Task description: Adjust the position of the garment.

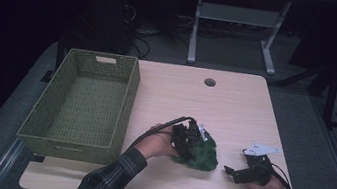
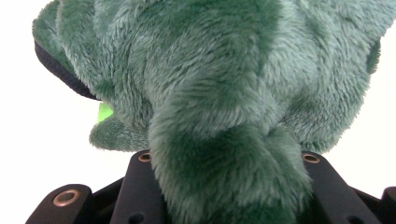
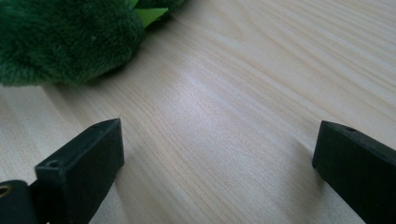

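A green plush toy (image 1: 200,155) lies on the light wooden table (image 1: 235,109), near its front edge. My left gripper (image 1: 190,136) is pushed into the toy from the left. In the left gripper view its two black jaws stand on either side of a thick furry limb of the plush toy (image 2: 224,93), and the left gripper (image 2: 227,157) is shut on that limb. My right gripper (image 1: 231,173) rests low on the table to the right of the toy and points left toward it. In the right gripper view the right gripper (image 3: 218,128) is open over bare wood, and the plush toy (image 3: 60,37) lies ahead at upper left.
A green woven basket (image 1: 127,103) stands on the table's left side with nothing visible inside. A round cable hole (image 1: 210,82) sits near the table's far edge. Desk legs and cables stand on the dark floor beyond the table.
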Demonstrator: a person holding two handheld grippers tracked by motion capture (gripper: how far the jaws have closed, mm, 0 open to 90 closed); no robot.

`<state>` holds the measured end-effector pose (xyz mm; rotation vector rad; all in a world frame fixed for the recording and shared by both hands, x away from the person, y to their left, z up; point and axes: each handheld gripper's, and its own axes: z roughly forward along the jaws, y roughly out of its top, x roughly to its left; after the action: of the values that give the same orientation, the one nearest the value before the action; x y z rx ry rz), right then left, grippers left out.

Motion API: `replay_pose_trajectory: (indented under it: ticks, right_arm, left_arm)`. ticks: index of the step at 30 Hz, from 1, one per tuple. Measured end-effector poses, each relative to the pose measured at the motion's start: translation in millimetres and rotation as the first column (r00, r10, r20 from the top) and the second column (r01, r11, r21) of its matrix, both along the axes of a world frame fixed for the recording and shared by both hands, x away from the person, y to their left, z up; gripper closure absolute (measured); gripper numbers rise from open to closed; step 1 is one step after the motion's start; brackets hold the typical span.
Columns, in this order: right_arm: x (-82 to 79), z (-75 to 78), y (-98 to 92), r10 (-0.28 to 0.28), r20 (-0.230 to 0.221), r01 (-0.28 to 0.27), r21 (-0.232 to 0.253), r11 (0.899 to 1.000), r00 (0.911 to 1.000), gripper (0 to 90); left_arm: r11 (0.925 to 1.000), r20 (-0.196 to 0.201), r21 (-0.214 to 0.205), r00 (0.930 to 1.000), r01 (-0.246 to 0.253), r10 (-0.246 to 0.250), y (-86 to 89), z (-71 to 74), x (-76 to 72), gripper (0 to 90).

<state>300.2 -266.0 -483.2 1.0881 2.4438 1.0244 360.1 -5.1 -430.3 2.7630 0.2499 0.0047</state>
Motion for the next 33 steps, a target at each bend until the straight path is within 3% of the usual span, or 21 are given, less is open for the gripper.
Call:
replay_pose_trajectory:
  ticks: [7, 14, 20, 25, 33]
  right_arm:
    - [-0.4, -0.1, 0.2, -0.004, 0.000, 0.004, 0.001, 1.000, 1.0000, 1.5]
    - [-0.5, 0.0, 0.3, -0.006, -0.001, 0.006, 0.001, 1.000, 1.0000, 1.5]
    - [-0.5, 0.0, 0.3, -0.005, 0.000, 0.005, 0.001, 1.000, 1.0000, 1.5]
    - [-0.6, 0.0, 0.3, -0.006, 0.000, 0.006, 0.001, 1.000, 1.0000, 1.5]
    - [-0.8, 0.0, 0.4, -0.008, 0.000, 0.008, 0.001, 1.000, 1.0000, 1.5]
  left_arm:
    - [1.0000, -0.018, 0.003, 0.9998, -0.006, 0.006, 6.3, 15.5, -2.0, 60.4]
    - [0.9991, 0.008, -0.023, 0.9993, -0.037, 0.037, 16.7, 44.7, 0.1, 60.2]
    - [0.9986, 0.030, -0.015, 0.9983, -0.050, 0.050, 26.5, 70.6, 0.7, 59.8]
    - [0.9966, 0.048, -0.032, 0.9958, -0.076, 0.077, 38.9, 88.5, 3.3, 59.7]
    - [0.9925, 0.084, -0.026, 0.9890, -0.120, 0.121, 65.2, 113.6, 9.8, 59.5]
